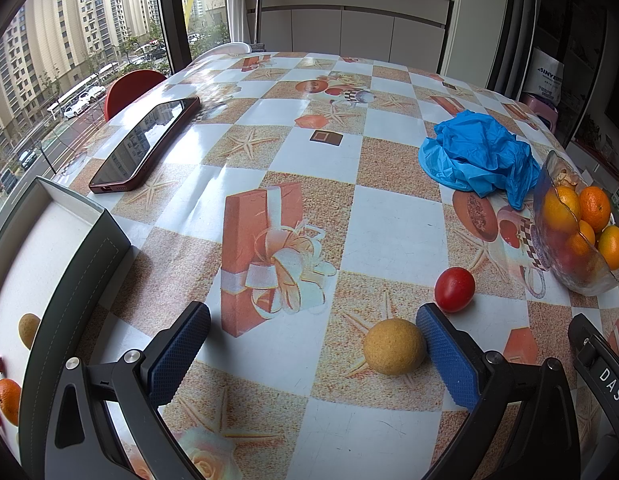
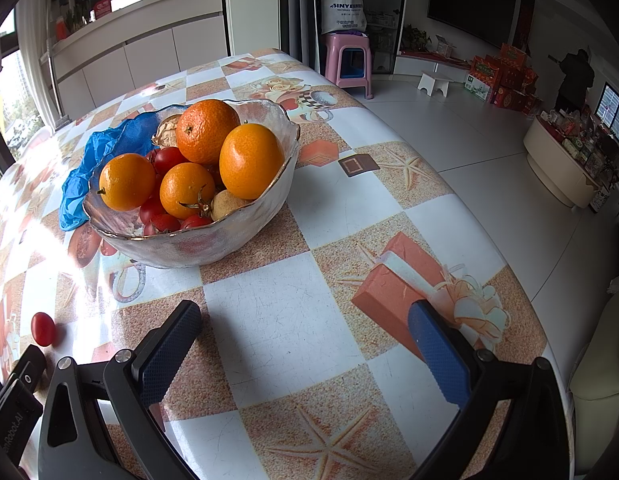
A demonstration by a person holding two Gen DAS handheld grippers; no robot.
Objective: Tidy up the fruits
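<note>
Across the checkered tablecloth (image 1: 393, 236), with its printed gift boxes and starfish, the biggest thing is a dark-rimmed tray (image 1: 81, 264) at the left edge, holding a tan fruit, an orange and some red ones on its white floor. Toward the right stands a glass bowl (image 2: 213, 240) heaped with oranges (image 2: 207, 130), cherry tomatoes (image 2: 167, 159) and a pale longan-like fruit, with a crumpled blue plastic bag (image 1: 479, 158) just behind it. A phone (image 1: 147, 144) lies face up near the window side. Loose on the cloth are a round tan fruit (image 1: 394, 346), touching or just beside the inner face of the left gripper's (image 1: 313, 344) right-hand finger, and a single red tomato (image 1: 454, 289) just beyond that fingertip. The left gripper is spread wide and grips nothing. The right gripper (image 2: 305, 342) is likewise spread wide over bare cloth in front of the bowl, empty.
</note>
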